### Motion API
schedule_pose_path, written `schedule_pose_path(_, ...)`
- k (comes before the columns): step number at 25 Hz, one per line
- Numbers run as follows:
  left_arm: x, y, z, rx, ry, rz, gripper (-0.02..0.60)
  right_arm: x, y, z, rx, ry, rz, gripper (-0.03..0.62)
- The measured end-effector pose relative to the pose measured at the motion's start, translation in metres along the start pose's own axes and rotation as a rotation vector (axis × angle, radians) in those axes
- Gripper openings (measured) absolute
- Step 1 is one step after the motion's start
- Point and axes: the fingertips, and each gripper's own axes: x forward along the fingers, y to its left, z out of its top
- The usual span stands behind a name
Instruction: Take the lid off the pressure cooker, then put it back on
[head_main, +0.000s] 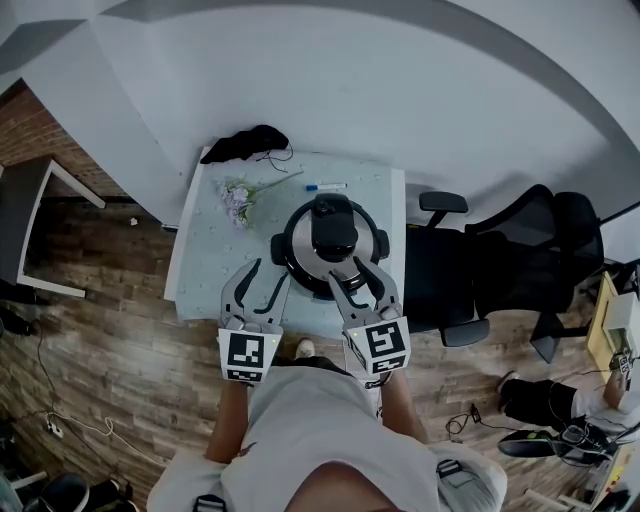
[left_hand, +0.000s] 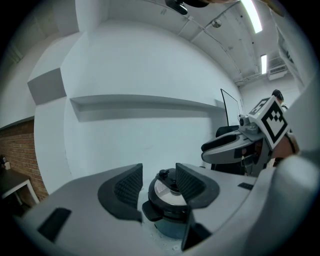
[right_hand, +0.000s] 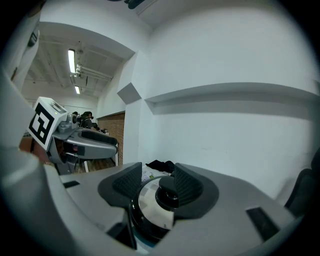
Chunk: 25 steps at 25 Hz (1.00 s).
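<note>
The cooker (head_main: 290, 262) is seen standing on the desk (head_main: 210, 270), toward its right half, with the lid (head_main: 300, 232) seated on top and nothing lifted yet. The lid is judged to be heavy, stiff metal. Its bright ring looks smooth and likely slippery under hard pads, so it is not the place to pinch. The bulky black handle (head_main: 334, 228) across the middle is the hold to be taken, since it is broad, raised and gives grip. A twist is probably needed before the lid comes free, so the body should be steadied at a black side lug (head_main: 278, 248) while the handle is turned. Once loose, the weight is expected to tip the lid if it is held off centre.

Now the tools. The left tool (head_main: 270, 272) is held over the desk just in front of the cooker's left side. Its jaws stand a little apart, with only a narrow gap and nothing between the pads, and the cooker is seen beyond them, untouched. The right tool (head_main: 352, 278) is held at the cooker's near edge, pointing at the lid. Its jaws are likewise parted and nothing is gripped. Whether its tips brush the rim cannot be told. Both gaps look too narrow for that handle, so wider jaws are judged necessary.
</note>
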Motion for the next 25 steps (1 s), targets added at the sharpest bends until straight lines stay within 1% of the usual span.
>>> schedule_pose_path(9,0.033,0.006,0.004,0.011,0.007,-0.042,0.202,0.021,-0.021,-0.003,0.016,0.017,-0.011,0.201)
schedule_pose_path(19,0.090,0.008,0.002,0.033,0.021,-0.193,0.202,0.055,-0.052,-0.015,0.039,0.077,-0.069,0.199)
schedule_pose_path(25,0.119,0.010,0.000,0.042,0.032,-0.292,0.202,0.067,-0.068,-0.023,0.070,0.111,-0.127,0.199)
